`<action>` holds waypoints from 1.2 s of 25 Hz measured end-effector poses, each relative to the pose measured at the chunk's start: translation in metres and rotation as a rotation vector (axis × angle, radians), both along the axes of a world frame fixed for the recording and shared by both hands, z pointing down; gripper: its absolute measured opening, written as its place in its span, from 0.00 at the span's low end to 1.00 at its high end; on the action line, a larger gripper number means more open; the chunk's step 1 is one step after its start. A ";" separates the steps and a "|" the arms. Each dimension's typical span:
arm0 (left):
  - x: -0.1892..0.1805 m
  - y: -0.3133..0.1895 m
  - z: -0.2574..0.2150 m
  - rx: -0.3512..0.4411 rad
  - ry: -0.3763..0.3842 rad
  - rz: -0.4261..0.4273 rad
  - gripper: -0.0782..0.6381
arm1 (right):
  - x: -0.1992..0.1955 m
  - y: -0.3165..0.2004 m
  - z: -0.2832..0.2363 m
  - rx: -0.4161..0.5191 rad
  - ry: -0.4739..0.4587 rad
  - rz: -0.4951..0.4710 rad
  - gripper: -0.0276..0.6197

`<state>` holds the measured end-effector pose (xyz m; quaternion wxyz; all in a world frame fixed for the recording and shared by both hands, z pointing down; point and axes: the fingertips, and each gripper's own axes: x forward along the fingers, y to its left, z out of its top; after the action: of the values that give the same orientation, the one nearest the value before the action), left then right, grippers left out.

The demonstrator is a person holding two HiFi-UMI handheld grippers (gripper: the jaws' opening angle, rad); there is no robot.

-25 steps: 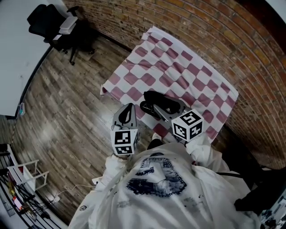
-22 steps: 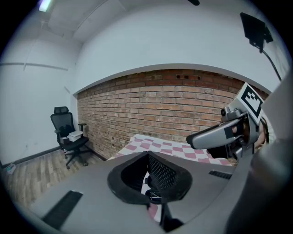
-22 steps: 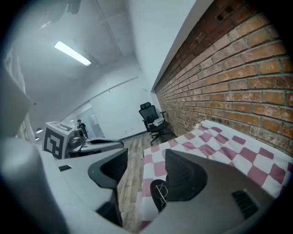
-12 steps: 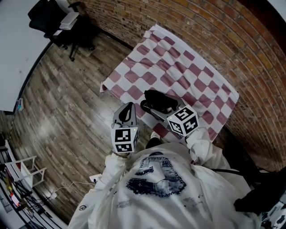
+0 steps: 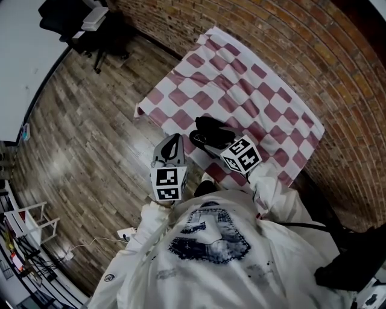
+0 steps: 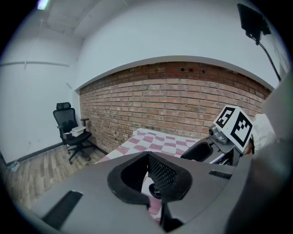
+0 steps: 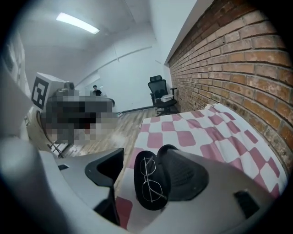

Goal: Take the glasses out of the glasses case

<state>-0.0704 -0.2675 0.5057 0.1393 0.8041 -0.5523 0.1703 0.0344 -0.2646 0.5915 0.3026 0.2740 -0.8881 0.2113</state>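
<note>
A black glasses case (image 7: 147, 183) lies open on the pink-and-white checked cloth (image 7: 192, 132) near the table's front edge. Thin wire-rimmed glasses (image 7: 150, 179) rest inside its lower half. My right gripper (image 7: 142, 157) is open and low over the case, one jaw on each side of it, pads not touching. In the head view the case (image 5: 208, 131) shows partly under the right gripper (image 5: 212, 145) and its marker cube (image 5: 241, 155). My left gripper (image 5: 175, 140) hangs left of the case off the cloth's edge, its tips together and nothing held (image 6: 147, 155).
A brick wall (image 5: 313, 54) runs behind the table. Wooden floor (image 5: 78, 139) spreads to the left, with a black office chair (image 5: 72, 18) and a white desk (image 5: 24, 66) beyond. A white rack (image 5: 30, 220) stands at the lower left.
My right gripper has sunk over the case and its marker cube has tipped forward. The left gripper has stayed nearly where it was.
</note>
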 end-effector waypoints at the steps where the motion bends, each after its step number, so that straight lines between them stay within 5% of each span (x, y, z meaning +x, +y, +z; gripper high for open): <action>1: -0.001 0.000 0.001 -0.002 -0.002 -0.003 0.12 | -0.001 0.000 0.004 0.003 0.009 -0.010 0.52; 11: -0.006 -0.002 0.010 -0.018 -0.004 -0.036 0.12 | -0.007 0.003 0.047 0.002 0.098 -0.102 0.51; 30: -0.014 -0.002 0.019 -0.051 -0.018 -0.078 0.12 | -0.015 0.009 0.097 -0.017 0.269 -0.217 0.31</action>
<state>-0.0847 -0.2691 0.5242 0.1611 0.7765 -0.5800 0.1860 0.0198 -0.2552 0.6887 0.4421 0.2000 -0.8621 0.1461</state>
